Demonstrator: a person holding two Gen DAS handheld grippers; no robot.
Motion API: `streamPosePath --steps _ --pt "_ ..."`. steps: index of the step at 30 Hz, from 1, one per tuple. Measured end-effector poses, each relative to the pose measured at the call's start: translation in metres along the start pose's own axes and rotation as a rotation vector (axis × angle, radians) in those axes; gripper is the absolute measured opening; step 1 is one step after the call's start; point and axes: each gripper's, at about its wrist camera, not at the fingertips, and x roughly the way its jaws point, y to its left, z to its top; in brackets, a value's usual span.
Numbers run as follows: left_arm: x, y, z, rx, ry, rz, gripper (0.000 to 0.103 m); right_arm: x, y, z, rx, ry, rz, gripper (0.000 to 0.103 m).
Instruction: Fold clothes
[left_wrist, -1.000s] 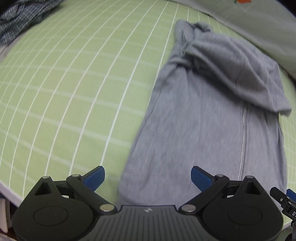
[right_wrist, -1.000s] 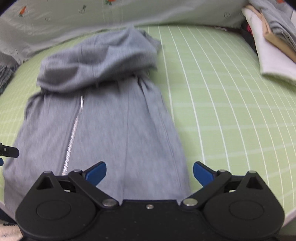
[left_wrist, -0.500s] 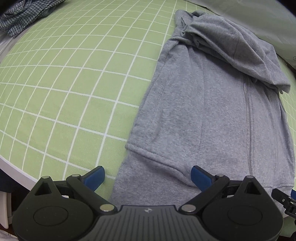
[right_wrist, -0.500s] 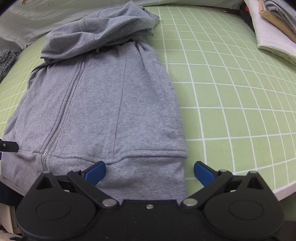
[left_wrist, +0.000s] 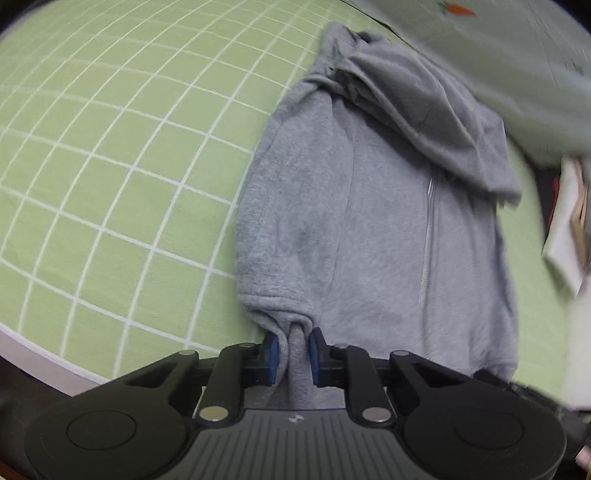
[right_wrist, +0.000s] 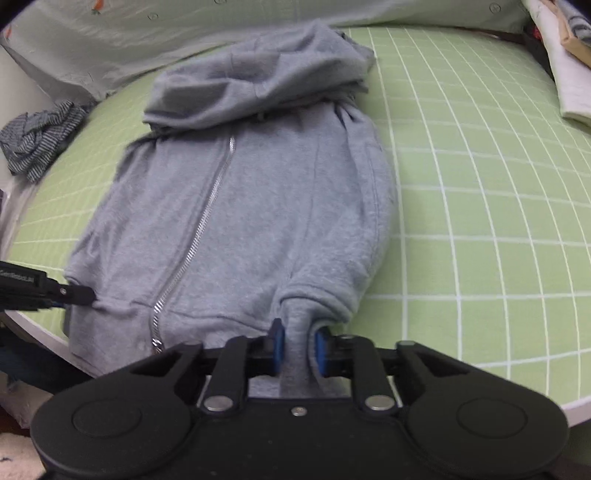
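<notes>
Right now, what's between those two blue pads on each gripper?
A bunched fold of the gray hoodie hem, pinched in both the left gripper and right gripper, each wrist view.

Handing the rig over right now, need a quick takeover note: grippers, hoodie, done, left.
Left gripper: shut on the hoodie hem, at its left bottom corner.
Right gripper: shut on the hem at the right bottom corner.
The hoodie lies zipped, front up, on the green checked sheet, hood laid over the chest at the far end.
Done: both corners gripped.
Left: probably carry the hem up toward the hood, then flatten.
</notes>
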Motion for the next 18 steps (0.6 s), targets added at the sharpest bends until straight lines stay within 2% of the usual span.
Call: streamPosePath --steps 1,5,8,12,15,17,18 --pt "-0.002 -0.001 0.003 -0.026 -0.009 -0.020 0.016 -0.006 0.001 0.006 0.003 -0.025 0.019 0.012" --pt "-0.032 -0.029 0.027 -0.001 -0.129 -0.110 0.015 -0.036 0.003 0.041 0.027 -0.159 0.084 0.011" --pt "-0.047 -0.044 0.064 -0.004 -0.222 -0.155 0.014 -0.047 0.009 0.076 -0.045 -0.253 0.086 0.011" --pt "-0.064 -0.063 0.116 -0.022 -0.338 -0.207 0.014 -0.046 -0.001 0.129 -0.031 -0.365 0.090 0.010" --pt "-0.056 -0.070 0.151 -0.045 -0.371 -0.202 0.015 -0.032 -0.011 0.166 0.016 -0.413 0.063 0.011" --pt "-0.047 -0.073 0.172 -0.057 -0.381 -0.187 0.017 -0.012 -0.020 0.181 0.062 -0.386 0.054 0.014" --pt "-0.042 -0.071 0.173 -0.070 -0.360 -0.190 0.021 -0.001 -0.024 0.186 0.081 -0.362 0.054 0.018"
